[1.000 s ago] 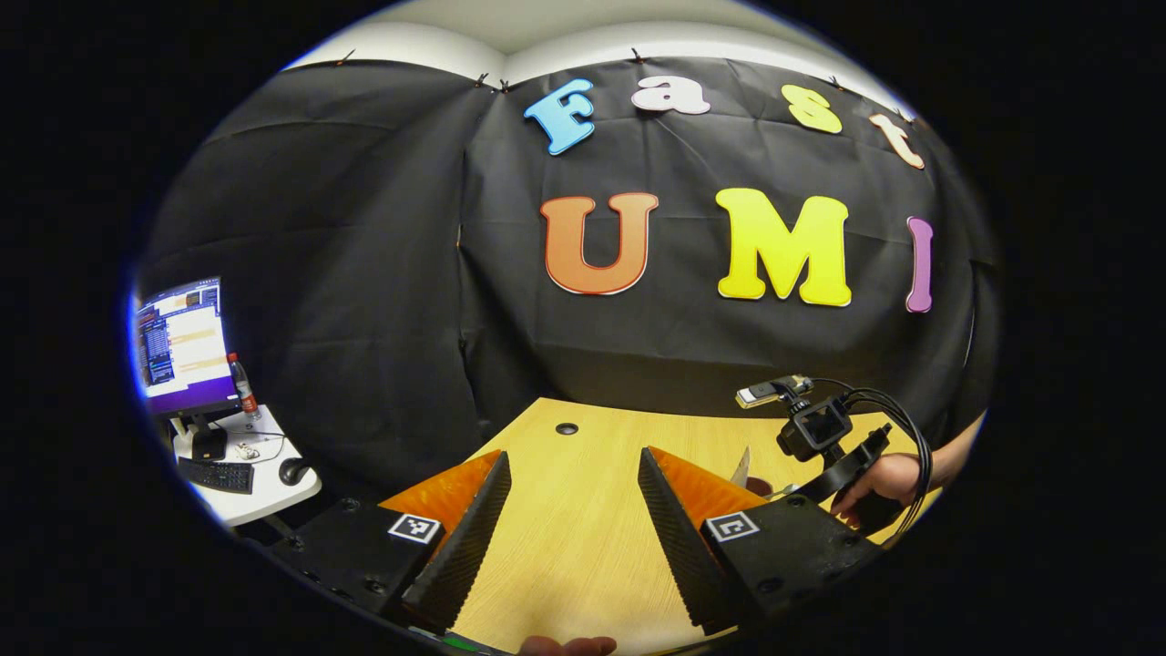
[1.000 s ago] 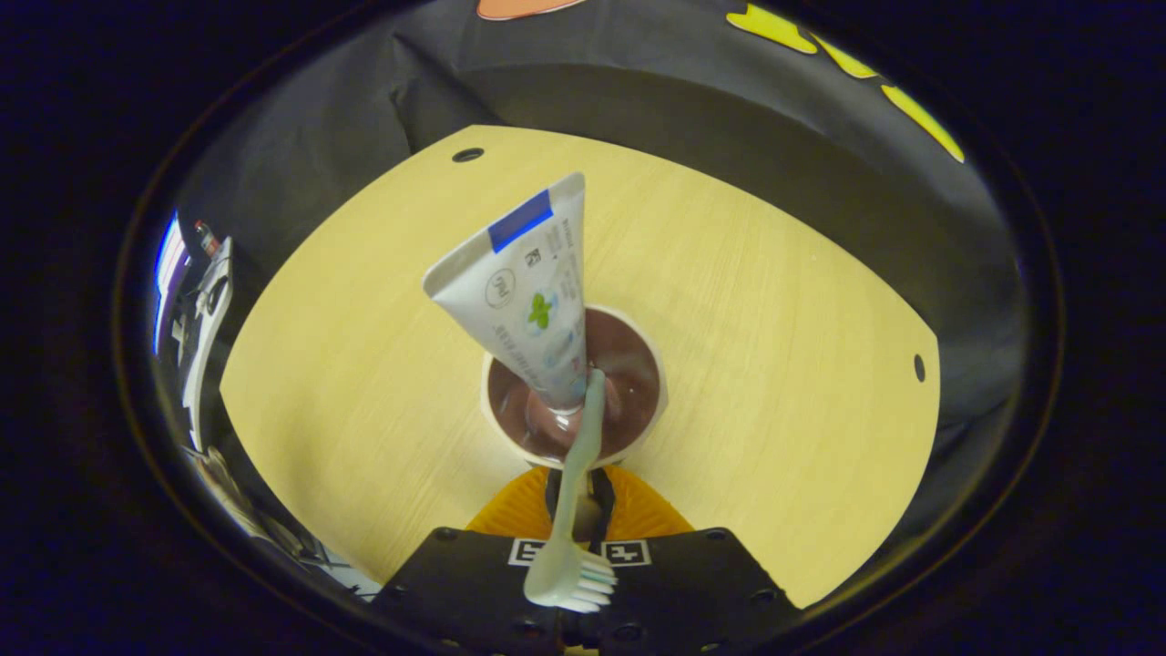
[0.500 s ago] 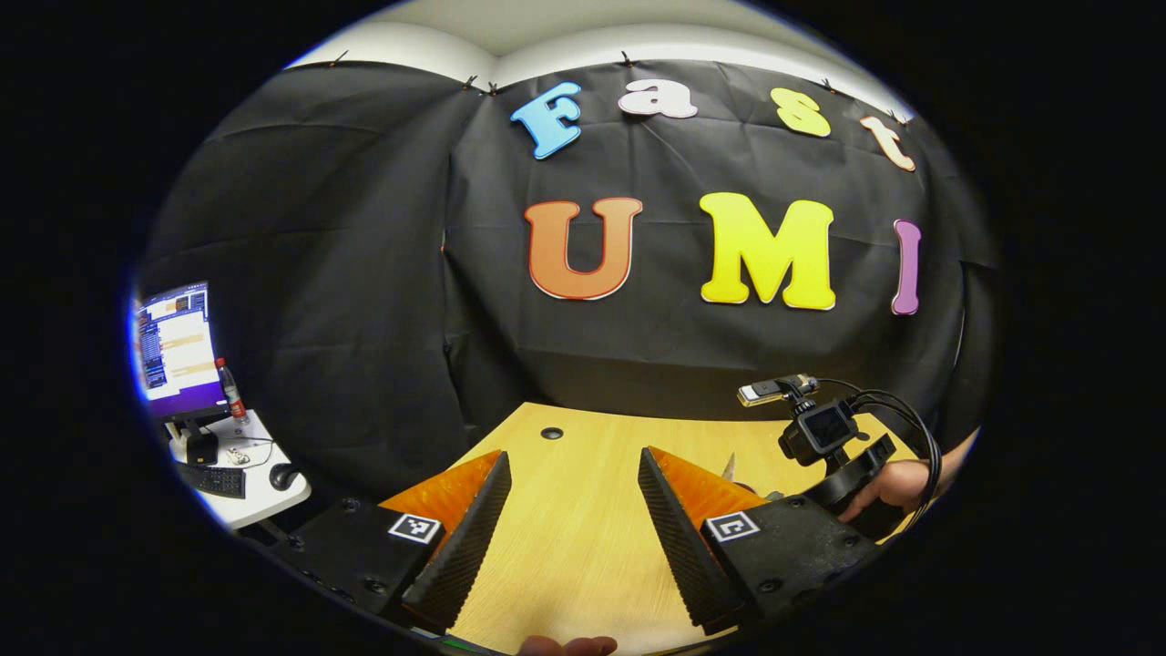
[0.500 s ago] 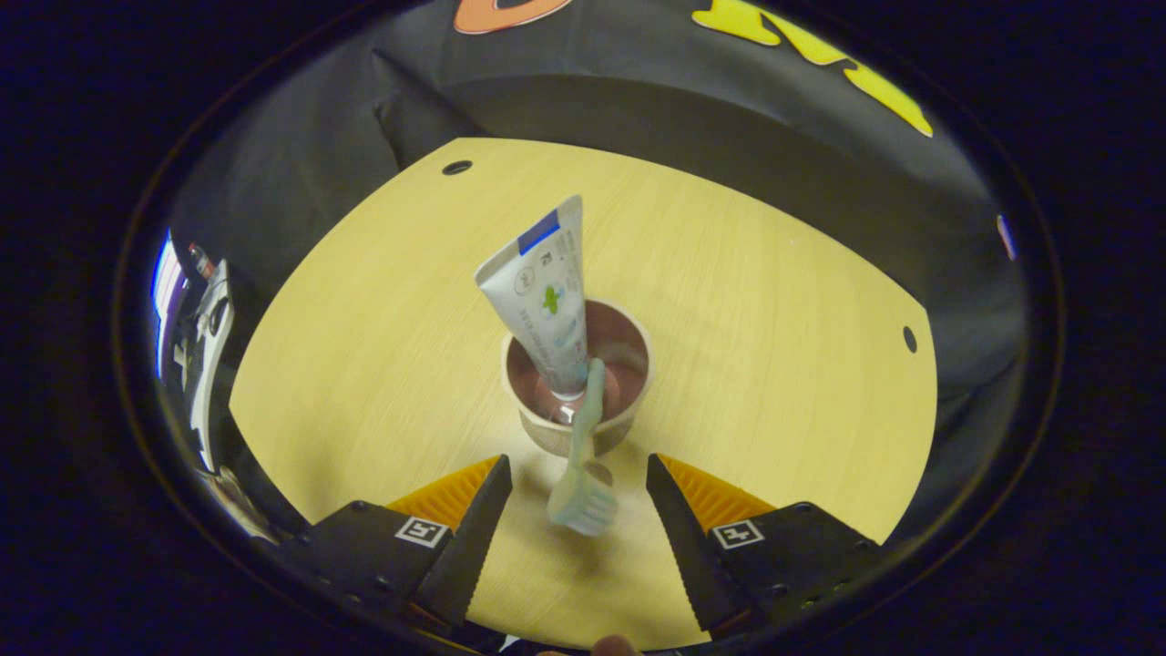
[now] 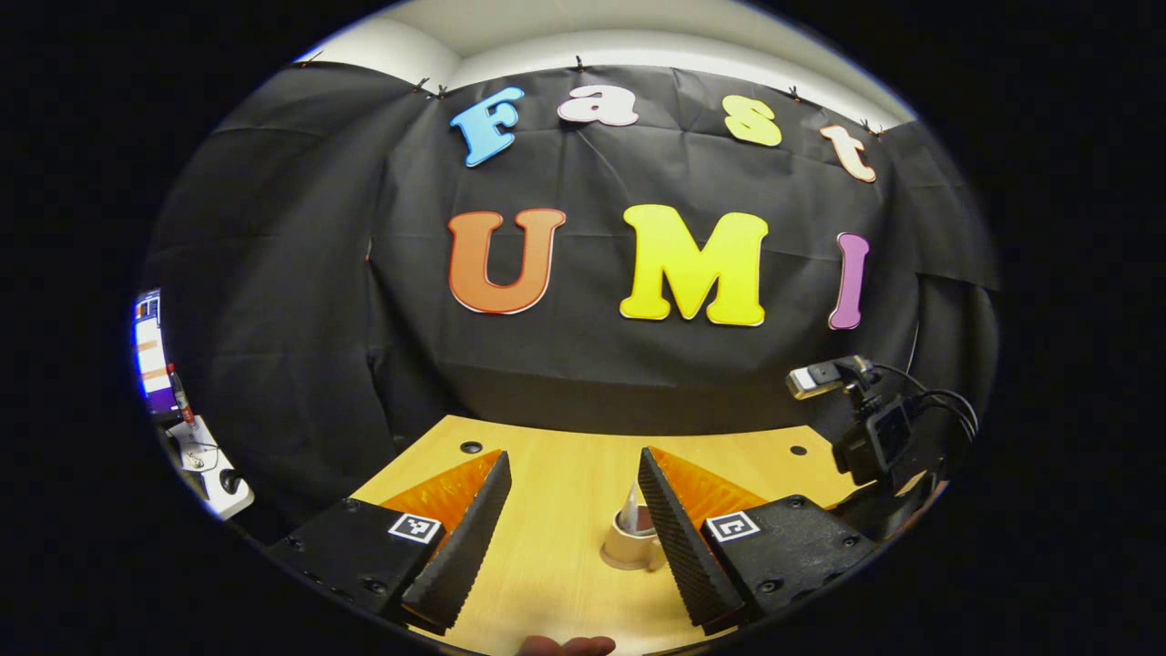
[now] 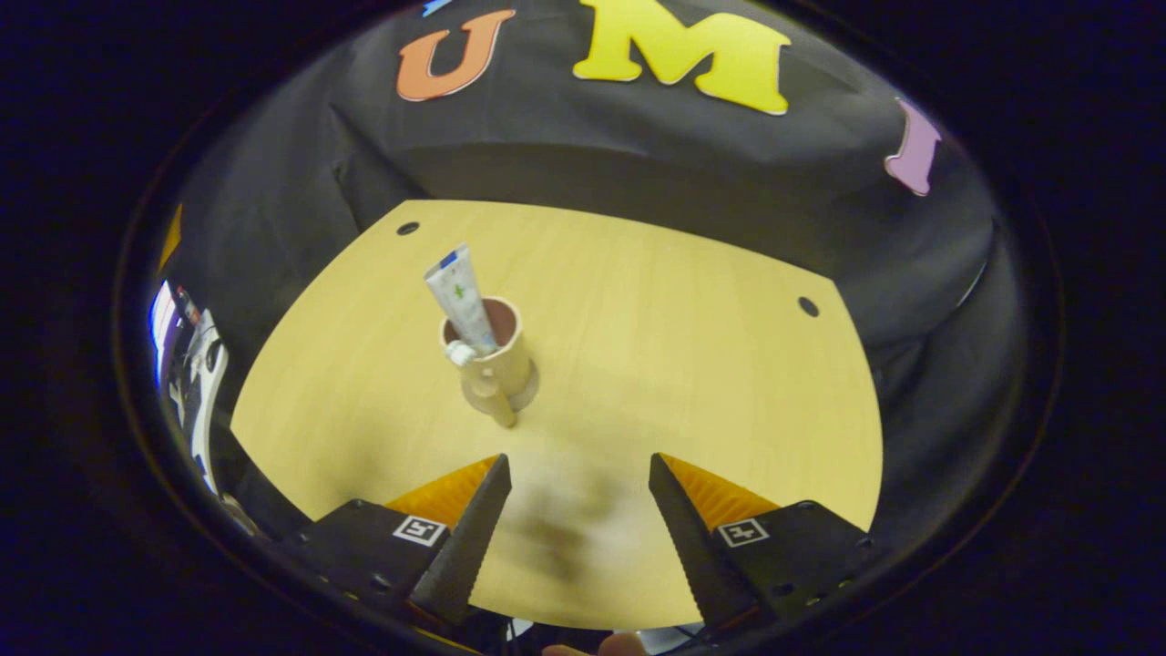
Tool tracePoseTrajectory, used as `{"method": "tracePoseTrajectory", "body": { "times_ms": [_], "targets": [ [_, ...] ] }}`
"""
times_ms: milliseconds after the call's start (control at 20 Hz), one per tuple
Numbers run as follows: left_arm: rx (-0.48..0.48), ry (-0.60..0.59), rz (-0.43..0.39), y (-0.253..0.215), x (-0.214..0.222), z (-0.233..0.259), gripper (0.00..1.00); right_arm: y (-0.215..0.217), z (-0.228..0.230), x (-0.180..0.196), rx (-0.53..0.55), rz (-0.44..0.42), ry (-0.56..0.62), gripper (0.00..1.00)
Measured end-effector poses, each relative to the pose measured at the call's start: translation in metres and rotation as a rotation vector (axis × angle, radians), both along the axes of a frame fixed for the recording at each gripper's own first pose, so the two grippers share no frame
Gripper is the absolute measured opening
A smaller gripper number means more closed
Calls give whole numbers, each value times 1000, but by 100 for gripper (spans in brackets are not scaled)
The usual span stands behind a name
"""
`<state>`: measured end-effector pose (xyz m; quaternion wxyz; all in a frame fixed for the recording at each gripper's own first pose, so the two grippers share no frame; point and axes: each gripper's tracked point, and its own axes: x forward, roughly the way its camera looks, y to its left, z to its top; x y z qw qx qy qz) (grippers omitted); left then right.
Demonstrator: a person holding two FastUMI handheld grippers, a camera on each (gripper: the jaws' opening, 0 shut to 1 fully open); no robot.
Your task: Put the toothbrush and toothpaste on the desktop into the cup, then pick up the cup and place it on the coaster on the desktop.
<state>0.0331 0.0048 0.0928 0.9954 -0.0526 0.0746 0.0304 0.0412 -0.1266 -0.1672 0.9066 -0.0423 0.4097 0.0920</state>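
- Cup (image 6: 496, 351) stands upright on the desk (image 6: 692, 364), on a round base that may be the coaster; cannot tell for sure.
- Toothpaste (image 6: 460, 296) sits in the cup, flat end up, leaning toward the left of the right gripper view. A pale head, likely the toothbrush (image 6: 460, 353), pokes over the near rim; too small to be sure.
- Right gripper (image 6: 576, 538): fingers spread wide, nothing between them. Cup lies ahead and a little left of its centre line, well apart from the tips.
- Left gripper (image 5: 572, 533): fingers also spread, empty. In the left gripper view the cup (image 5: 630, 539) is ahead, just beside the inner face of the right-hand finger and partly hidden by it.
- The other gripper's camera (image 5: 879, 437) is off to that view's right edge.
- Judgement: the cup's long axis is vertical, so a level approach straddling the cup wall fits.
- Judgement: the left gripper looks nearer and needs a small shift to the right to centre the cup.
- Risk: the leaning tube may catch a finger.
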Motion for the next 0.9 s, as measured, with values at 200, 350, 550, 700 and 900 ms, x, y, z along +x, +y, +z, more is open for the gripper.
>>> {"method": "tracePoseTrajectory", "body": {
  "times_ms": [200,350,550,700,900],
  "targets": [
    [39,-46,-61,-33,15,24,90,-47,69,13,38,-87,-253,92],
    [55,-48,-56,-43,21,37,90,-70,137,19,88,-141,-472,94],
    [78,-86,-16,-43,20,57,90,-85,210,13,125,-161,-728,94],
    [85,-118,5,-43,17,67,89,-78,221,11,160,-160,-776,93],
    [74,-104,23,-41,19,63,89,-77,213,14,180,-137,-760,93]
  ]
}}
